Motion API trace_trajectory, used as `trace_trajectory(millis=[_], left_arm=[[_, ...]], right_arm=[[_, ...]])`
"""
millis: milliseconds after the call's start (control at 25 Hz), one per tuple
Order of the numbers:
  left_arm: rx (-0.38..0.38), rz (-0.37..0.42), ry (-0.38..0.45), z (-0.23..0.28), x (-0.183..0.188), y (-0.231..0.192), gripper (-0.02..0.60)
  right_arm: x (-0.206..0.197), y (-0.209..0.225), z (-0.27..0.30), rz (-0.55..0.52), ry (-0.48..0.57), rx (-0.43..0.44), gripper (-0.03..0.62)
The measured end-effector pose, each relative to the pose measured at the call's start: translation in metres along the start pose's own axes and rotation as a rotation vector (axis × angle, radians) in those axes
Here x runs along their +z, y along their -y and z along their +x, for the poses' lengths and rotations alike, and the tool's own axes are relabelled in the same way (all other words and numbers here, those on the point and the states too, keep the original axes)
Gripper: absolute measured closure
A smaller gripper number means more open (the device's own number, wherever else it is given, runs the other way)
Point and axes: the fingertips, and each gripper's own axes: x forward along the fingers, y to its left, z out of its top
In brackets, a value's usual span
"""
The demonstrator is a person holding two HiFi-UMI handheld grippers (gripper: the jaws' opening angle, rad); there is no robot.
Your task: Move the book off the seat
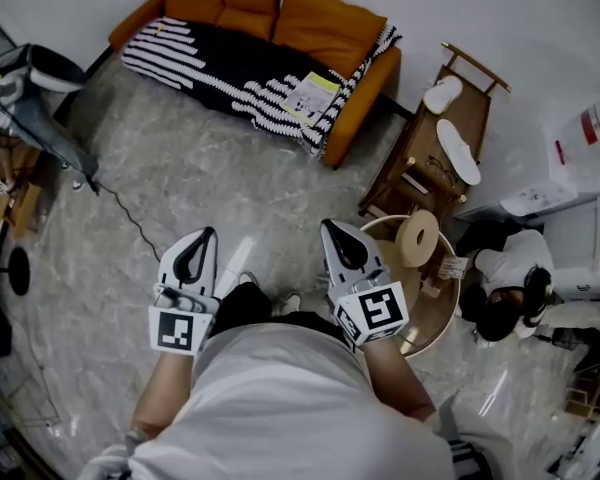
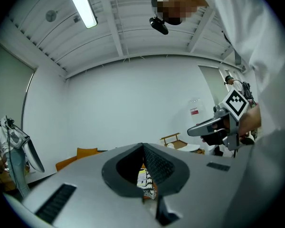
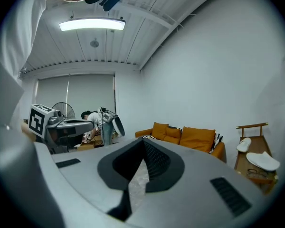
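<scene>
Stretching across the room, grey marbled floor [image 1: 180,168]; at its far side, orange sofa [image 1: 330,28] draped with a black-and-white striped blanket [image 1: 220,63]. Well apart from the sofa, left gripper [image 1: 204,236] and right gripper [image 1: 333,228], jaws of both closed, empty. Lying flat on the blanket toward the seat's right end, book [image 1: 315,95].

Head camera sits above the person, facing steeply down at the floor [image 1: 180,168], with the sofa [image 1: 280,18] far off at the frame's top. The camera on the left tool [image 1: 202,238] looks nearly level along its jaws toward the white wall [image 2: 133,108]; the tool body largely hides the distant sofa. The camera on the right tool [image 1: 335,230] is likewise level, with the sofa at mid-distance. All three views share the sofa and, apparently, the wooden rack [image 3: 254,146]. Each tool camera catches the other tool at its edge.
</scene>
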Motion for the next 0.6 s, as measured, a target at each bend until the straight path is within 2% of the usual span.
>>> trace_trajectory(millis=[120,280,440,600], left_arm=[[-0.009,-0.004,-0.007,0.016,-0.005,-0.003,0.563],[-0.067,-0.024,0.0,0.056,-0.012,-0.001,0.563],[-0.138,-0.056,-0.002,0.105,-0.027,-0.007,0.563],[-0.196,-0.073,0.008,0.167,-0.035,-0.032,0.563]], right_arm=[[0.003,0.008,0.009,-0.003,0.005,0.005,0.574],[-0.003,0.026,0.023,0.004,-0.013,-0.023,0.574],[-0.009,0.049,0.046,0.007,-0.042,-0.064,0.574],[-0.009,0.083,0.091,0.023,-0.078,-0.117,0.574]])
